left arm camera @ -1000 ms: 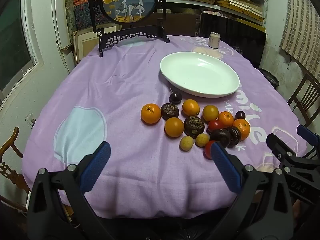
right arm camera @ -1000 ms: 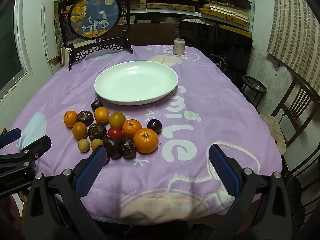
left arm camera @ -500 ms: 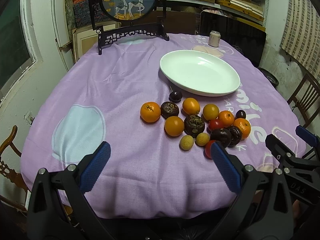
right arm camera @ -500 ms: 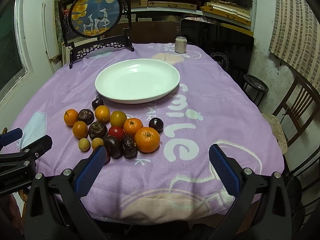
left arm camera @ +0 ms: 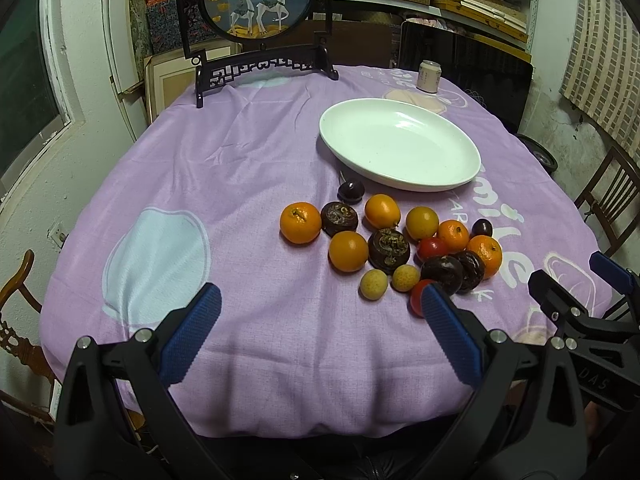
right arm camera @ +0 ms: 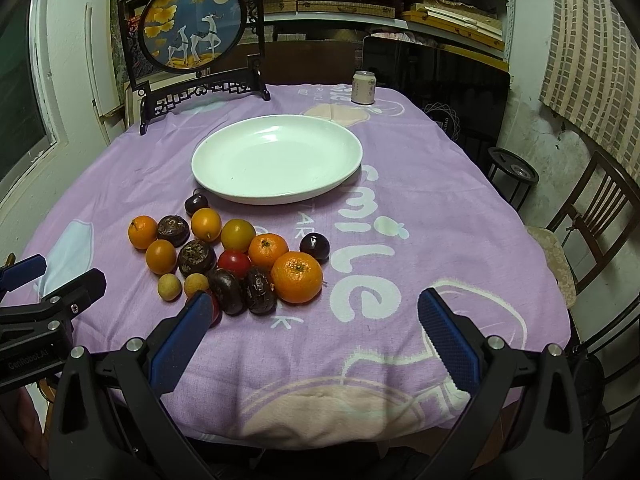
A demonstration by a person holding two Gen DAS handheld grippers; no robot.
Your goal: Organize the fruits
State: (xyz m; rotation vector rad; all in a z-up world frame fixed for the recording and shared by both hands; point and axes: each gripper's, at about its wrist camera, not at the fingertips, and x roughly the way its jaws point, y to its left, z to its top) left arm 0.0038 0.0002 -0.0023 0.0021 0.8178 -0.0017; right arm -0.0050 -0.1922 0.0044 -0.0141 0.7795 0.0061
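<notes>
A cluster of fruit lies on the purple tablecloth: several oranges (left arm camera: 300, 223), dark passion fruits (left arm camera: 389, 245), a red tomato (left arm camera: 432, 249), small yellow longans (left arm camera: 373, 285) and dark plums (left arm camera: 351, 191). It also shows in the right wrist view, with a large orange (right arm camera: 297, 277) at its right. An empty white plate (left arm camera: 400, 144) (right arm camera: 277, 158) sits behind the fruit. My left gripper (left arm camera: 320, 316) is open and empty, near the table's front edge. My right gripper (right arm camera: 312, 320) is open and empty, in front of the fruit.
A black-framed round deer screen (left arm camera: 258, 0) (right arm camera: 192, 26) stands at the table's back. A drink can (left arm camera: 429, 76) (right arm camera: 364, 87) stands at the back right. Wooden chairs (right arm camera: 592, 220) flank the table. The tablecloth (left arm camera: 224, 184) drops off at the front edge.
Both grippers have lowered slightly and moved a little toward the table; the fruit and plate have not moved.
</notes>
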